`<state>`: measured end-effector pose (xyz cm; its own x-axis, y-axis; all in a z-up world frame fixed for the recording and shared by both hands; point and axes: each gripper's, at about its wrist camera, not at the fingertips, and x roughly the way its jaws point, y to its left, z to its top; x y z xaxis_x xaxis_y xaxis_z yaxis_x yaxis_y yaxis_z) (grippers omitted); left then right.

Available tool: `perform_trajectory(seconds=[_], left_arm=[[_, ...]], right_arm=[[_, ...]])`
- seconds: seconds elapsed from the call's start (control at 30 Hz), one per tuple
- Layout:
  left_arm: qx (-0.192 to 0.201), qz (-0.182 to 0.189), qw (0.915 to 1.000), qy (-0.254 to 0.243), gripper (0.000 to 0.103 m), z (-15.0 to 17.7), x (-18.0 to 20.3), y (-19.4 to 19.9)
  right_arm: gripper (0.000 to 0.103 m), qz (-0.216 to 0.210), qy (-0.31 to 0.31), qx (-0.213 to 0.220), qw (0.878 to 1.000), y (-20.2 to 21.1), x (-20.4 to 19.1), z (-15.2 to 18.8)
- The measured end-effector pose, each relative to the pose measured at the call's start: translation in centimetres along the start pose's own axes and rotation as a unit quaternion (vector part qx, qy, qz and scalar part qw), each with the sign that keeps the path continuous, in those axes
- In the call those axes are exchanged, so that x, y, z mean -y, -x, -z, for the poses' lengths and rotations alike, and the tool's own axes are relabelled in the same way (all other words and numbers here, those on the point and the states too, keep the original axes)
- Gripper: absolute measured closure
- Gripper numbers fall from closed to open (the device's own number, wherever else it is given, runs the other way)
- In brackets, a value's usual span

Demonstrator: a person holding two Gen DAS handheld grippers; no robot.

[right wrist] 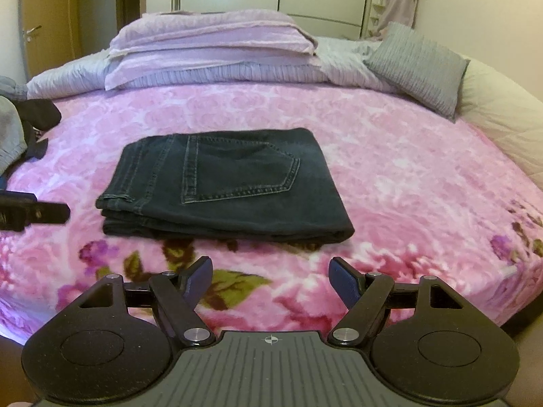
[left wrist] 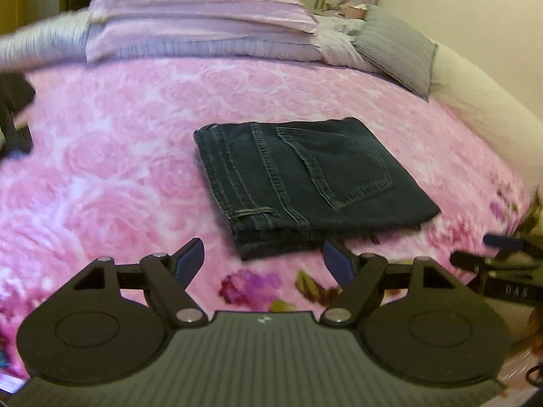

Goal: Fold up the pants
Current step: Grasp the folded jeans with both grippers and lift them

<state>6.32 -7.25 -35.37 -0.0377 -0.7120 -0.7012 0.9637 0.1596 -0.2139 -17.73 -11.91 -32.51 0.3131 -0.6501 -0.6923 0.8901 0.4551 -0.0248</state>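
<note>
Dark blue jeans [left wrist: 305, 183] [right wrist: 224, 183] lie folded into a compact stack on the pink floral blanket [left wrist: 118, 156] [right wrist: 390, 169], back pocket facing up. My left gripper [left wrist: 264, 257] is open and empty, just short of the stack's near edge. My right gripper [right wrist: 271, 273] is also open and empty, a little back from the near edge of the jeans. Each gripper shows at the edge of the other's view: the right gripper [left wrist: 495, 257] at the far right of the left wrist view, the left gripper [right wrist: 34, 215] at the far left of the right wrist view.
Folded lilac bedding [left wrist: 203, 20] [right wrist: 213, 44] and a grey pillow [left wrist: 397, 47] [right wrist: 420, 64] lie at the head of the bed. Dark and grey clothes [right wrist: 23, 125] [left wrist: 13, 115] sit at the left side. The bed's edge curves off on the right.
</note>
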Motion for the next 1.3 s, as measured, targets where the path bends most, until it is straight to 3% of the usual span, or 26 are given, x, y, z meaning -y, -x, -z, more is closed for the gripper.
perform_trajectory(seconds=[0.2, 0.37, 0.57, 0.7, 0.8, 1.07, 1.13, 1.17, 1.2, 1.3], left_arm=[[-0.032, 0.053, 0.9920, 0.110, 0.028, -2.2, -5.5, -4.6], [-0.066, 0.119, 0.9661, 0.219, 0.028, -2.8, -8.8, -9.3], [-0.100, 0.165, 0.9437, 0.268, 0.029, -3.2, -9.9, -13.6], [-0.100, 0.200, 0.9296, 0.293, 0.028, -3.5, -10.0, -15.5], [-0.099, 0.210, 0.9263, 0.297, 0.028, -3.9, -9.9, -16.6], [-0.090, 0.245, 0.9115, 0.318, 0.029, -5.1, -9.8, -19.1], [-0.091, 0.244, 0.9149, 0.309, 0.035, -5.4, -9.4, -19.7], [-0.091, 0.243, 0.9175, 0.302, 0.044, -5.6, -9.3, -19.9], [-0.091, 0.240, 0.9193, 0.299, 0.058, -5.8, -9.1, -20.1], [-0.098, 0.232, 0.9212, 0.297, 0.071, -5.7, -9.2, -20.6]], right_arm=[[0.030, -0.041, -0.043, -0.006, 0.998, -4.6, 5.9, -1.3], [0.030, -0.095, -0.119, -0.003, 0.988, -8.0, 11.5, -3.3], [0.030, -0.145, -0.197, -0.013, 0.970, -12.0, 16.0, -4.8], [0.030, -0.185, -0.268, -0.031, 0.945, -15.1, 18.5, -5.0], [0.030, -0.220, -0.299, -0.041, 0.928, -17.4, 19.8, -5.1], [0.031, -0.294, -0.313, -0.053, 0.901, -22.2, 20.6, -6.5], [0.031, -0.314, -0.308, -0.054, 0.896, -23.1, 20.5, -7.0], [0.032, -0.326, -0.302, -0.054, 0.894, -23.5, 20.5, -7.1], [0.037, -0.334, -0.298, -0.056, 0.893, -24.0, 20.4, -7.3], [0.052, -0.351, -0.269, -0.066, 0.894, -25.0, 20.3, -7.4]])
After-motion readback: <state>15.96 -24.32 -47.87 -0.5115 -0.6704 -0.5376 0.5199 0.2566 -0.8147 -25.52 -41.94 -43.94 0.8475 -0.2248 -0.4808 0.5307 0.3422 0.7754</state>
